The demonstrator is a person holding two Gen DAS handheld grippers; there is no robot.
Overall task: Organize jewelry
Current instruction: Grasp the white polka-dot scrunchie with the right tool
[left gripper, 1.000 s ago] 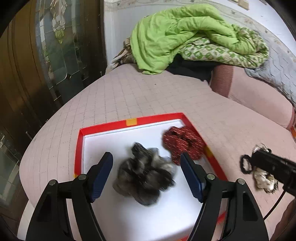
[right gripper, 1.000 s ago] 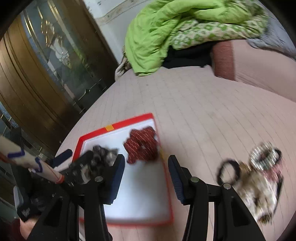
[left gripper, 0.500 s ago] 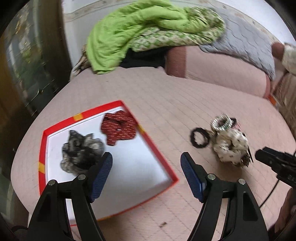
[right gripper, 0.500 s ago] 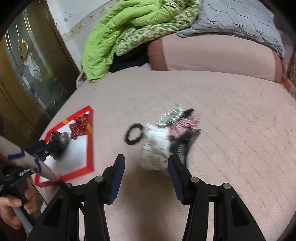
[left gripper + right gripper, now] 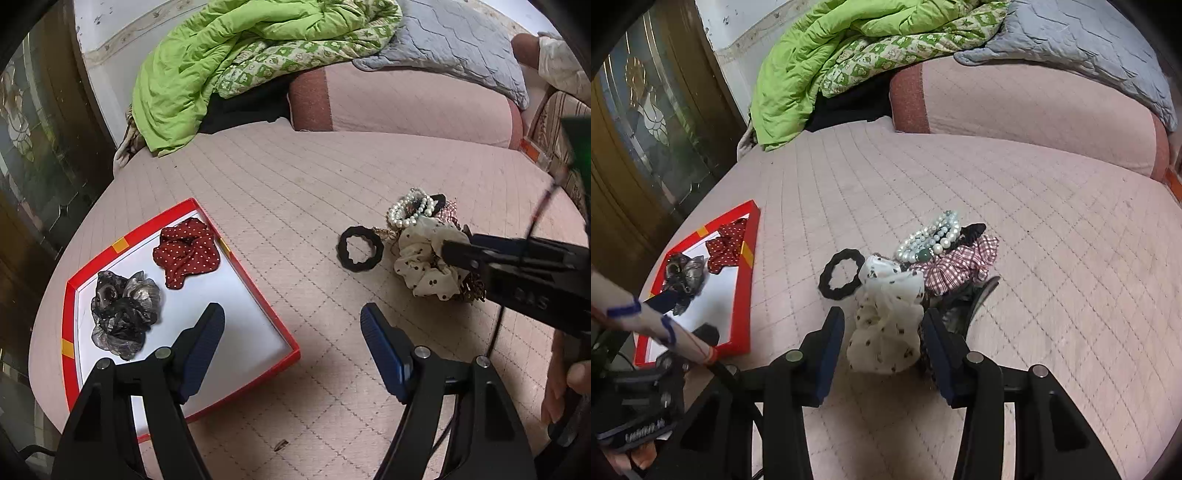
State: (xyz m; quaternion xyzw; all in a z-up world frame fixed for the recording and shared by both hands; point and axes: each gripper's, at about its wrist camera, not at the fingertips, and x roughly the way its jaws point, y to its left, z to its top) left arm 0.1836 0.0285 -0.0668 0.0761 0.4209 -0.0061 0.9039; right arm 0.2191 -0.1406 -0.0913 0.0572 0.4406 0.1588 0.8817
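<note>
Now right gripper (image 5: 882, 345) closing around cream scrunchie (image 5: 886, 325), left gripper (image 5: 291, 341) wide, empty, over red tray (image 5: 258, 295) edge.

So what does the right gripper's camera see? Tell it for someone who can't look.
The right gripper straddles a cream dotted scrunchie, its jaws just closing, not yet pressing. Behind lie a black hair tie, pearl bracelets and a checked scrunchie; a red tray sits left.
</note>
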